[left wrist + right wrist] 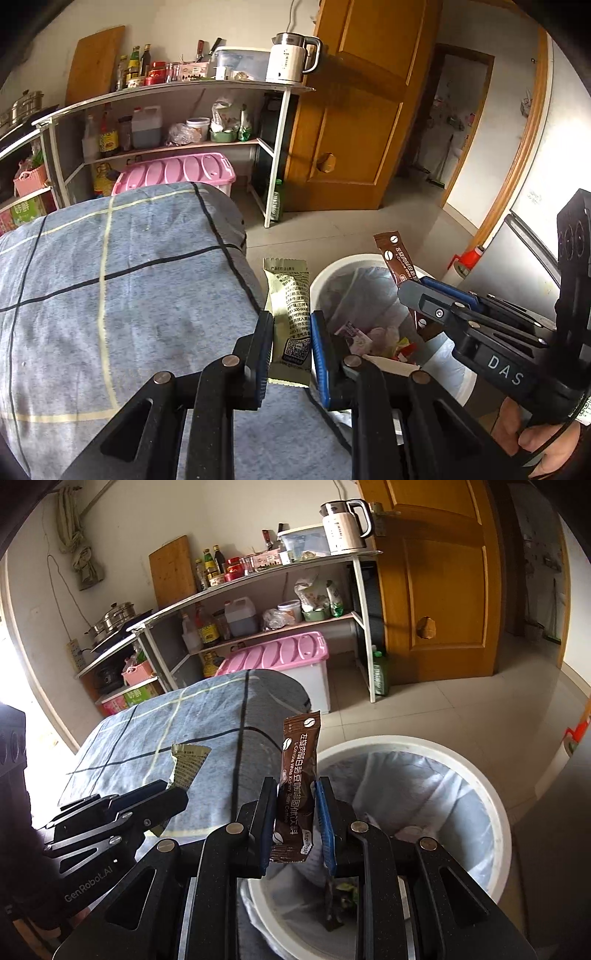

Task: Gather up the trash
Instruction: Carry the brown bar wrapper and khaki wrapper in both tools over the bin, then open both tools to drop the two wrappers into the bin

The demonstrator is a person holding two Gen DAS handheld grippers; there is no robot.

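Beside the white trash bin (325, 280), at the left of the scene, lies a surface draped in a blue checked cloth (110, 277), its edge just short of the bin's rim. No loose wrapper shows on the cloth in either view, so my reading is that pick-up is over and disposal is the step in hand.

Moving right, the left gripper (291, 332) is clamped on an olive-green snack wrapper (290, 306), pads pressing its lower half so that the printed upper part stands up clear of the fingers. It hangs over the gap between cloth edge and bin rim, seemingly not yet fully over the opening.

Further right, the right gripper (295, 812) is likewise closed on a brown coffee sachet (299, 775), pinched low with the long end upright. Below it the bin's plastic liner (443, 794) gapes, some rubbish already at the bottom. Holding each packet by one end likely lets it drop cleanly once the jaws part.

Both tools slope down and forward, side by side and close together; part of a hand (535, 435) shows round the right tool's grip.
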